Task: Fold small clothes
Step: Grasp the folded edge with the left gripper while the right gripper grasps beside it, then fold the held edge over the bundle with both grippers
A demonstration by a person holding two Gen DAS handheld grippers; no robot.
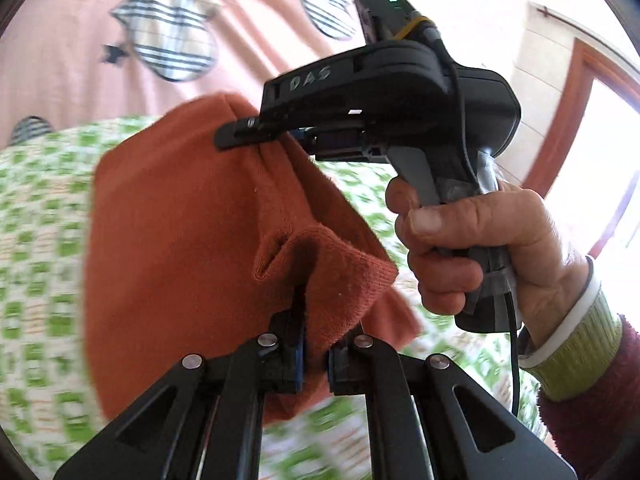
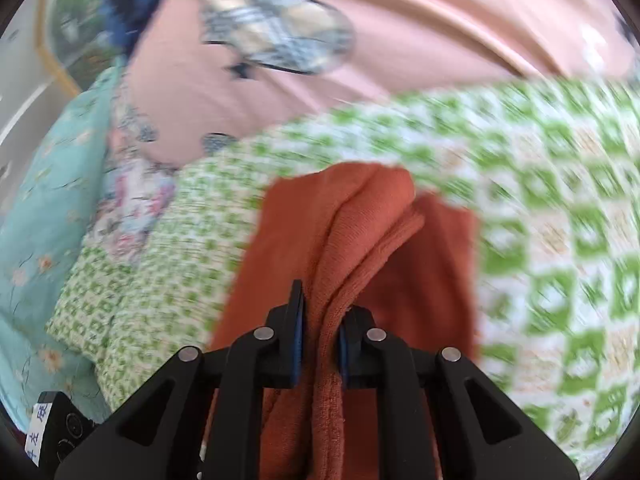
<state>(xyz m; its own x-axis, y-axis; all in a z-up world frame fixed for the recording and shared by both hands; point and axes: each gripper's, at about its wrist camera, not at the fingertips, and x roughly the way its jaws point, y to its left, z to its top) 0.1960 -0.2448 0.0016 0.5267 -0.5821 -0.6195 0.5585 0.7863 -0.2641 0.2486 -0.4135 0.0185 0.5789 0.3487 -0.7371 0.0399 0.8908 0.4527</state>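
The orange garment [image 1: 192,216] hangs off the surface, pinched at two places along one edge, so the fold looks only begun: nothing is laid flat yet, and no finished pile of folded clothes is in view. By these pictures, squaring the cloth, doubling it over and setting it down are all left to do.

Beneath it lies a green-and-white checked cover [image 2: 560,208] over what looks like a bed, with a pink sheet [image 2: 400,32] bearing plaid patches behind it and a pale blue flowered quilt [image 2: 32,220] to one side. A bright doorway with a reddish wooden frame [image 1: 568,120] stands beyond.

The right gripper [image 1: 240,136], held by a hand [image 1: 472,240] in a maroon sleeve, is clamped on the garment's upper edge. The left gripper [image 1: 316,344] is closed on a bunched ribbed edge lower down.
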